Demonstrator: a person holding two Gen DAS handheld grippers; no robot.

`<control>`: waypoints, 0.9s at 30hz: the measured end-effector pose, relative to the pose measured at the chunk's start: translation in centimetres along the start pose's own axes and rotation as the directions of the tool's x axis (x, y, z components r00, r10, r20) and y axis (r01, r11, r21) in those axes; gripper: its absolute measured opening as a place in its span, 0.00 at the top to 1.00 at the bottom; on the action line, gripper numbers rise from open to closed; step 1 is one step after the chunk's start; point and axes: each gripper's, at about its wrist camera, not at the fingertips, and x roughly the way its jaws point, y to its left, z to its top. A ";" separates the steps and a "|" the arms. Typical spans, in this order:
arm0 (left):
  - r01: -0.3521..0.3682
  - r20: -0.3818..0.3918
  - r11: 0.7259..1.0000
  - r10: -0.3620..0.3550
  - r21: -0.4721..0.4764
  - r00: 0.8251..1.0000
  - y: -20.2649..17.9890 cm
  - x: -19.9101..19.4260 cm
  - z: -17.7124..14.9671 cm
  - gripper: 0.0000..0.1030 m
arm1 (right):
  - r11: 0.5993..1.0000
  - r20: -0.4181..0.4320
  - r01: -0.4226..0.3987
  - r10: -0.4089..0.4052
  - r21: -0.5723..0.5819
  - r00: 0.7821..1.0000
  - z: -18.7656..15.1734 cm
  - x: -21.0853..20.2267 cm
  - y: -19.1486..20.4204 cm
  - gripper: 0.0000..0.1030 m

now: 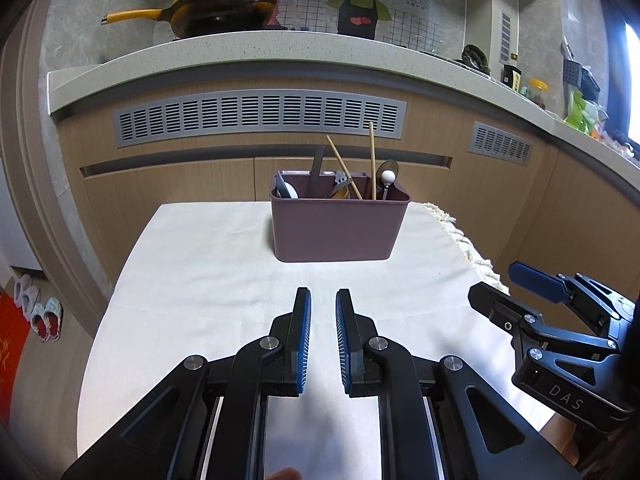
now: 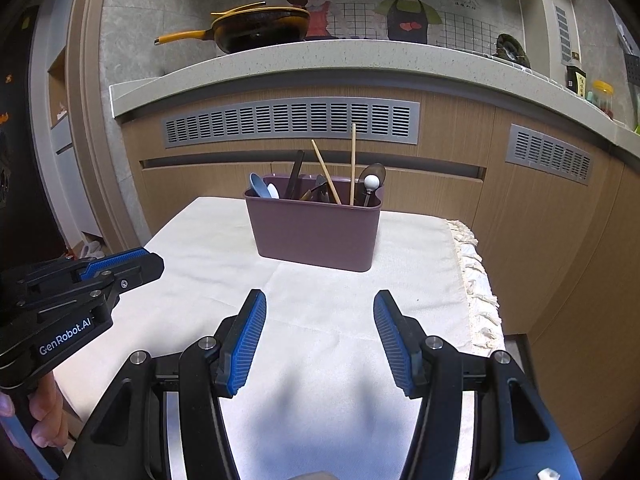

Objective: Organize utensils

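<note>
Two grippers hover above a bench covered with a cream cloth (image 1: 208,264), and neither of them holds anything. The left gripper (image 1: 323,340) has its blue pads close to each other, with only a narrow gap between them, so it is almost closed and empty. The right gripper (image 2: 320,340) is wide open, its pads far apart, with bare cloth between them. In the left wrist view the right gripper appears at the right edge, beside the fringed border of the cloth.

At the far end of the bench stands a mauve utensil holder (image 1: 339,226), upright and well apart from both grippers. Inside it stand two wooden chopsticks (image 1: 372,160); one is nearly vertical and the other leans to the left. A metal spoon (image 2: 373,178) stands at the right end, with a small white ball (image 2: 371,181) in front of its bowl. A dark flat utensil (image 2: 295,174) rises near the middle, and a blue spoon (image 2: 257,186) leans at the left end.

Behind the bench is a kitchen counter (image 2: 280,60), and a yellow frying pan (image 2: 256,28) sits on it.
</note>
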 end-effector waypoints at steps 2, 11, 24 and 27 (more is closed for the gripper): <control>0.001 -0.002 1.000 -0.001 -0.001 1.000 0.0 0.0 0.0 0.87 | 1.000 -0.002 0.001 -0.001 0.001 1.000 0.0 0.0 0.0 0.48; 0.003 -0.006 1.000 -0.003 0.000 1.000 -0.3 0.0 -0.2 0.87 | 1.000 -0.011 -0.004 0.004 0.017 1.000 0.0 0.2 -0.3 0.48; 0.005 -0.004 1.000 -0.005 -0.004 1.000 -0.2 -0.1 -0.3 0.87 | 1.000 -0.001 0.010 -0.010 0.026 1.000 0.0 0.1 -0.4 0.48; 0.004 -0.005 1.000 -0.004 -0.005 1.000 -0.2 -0.1 -0.3 0.87 | 0.999 0.002 0.012 -0.012 0.030 1.000 0.1 0.0 -0.5 0.48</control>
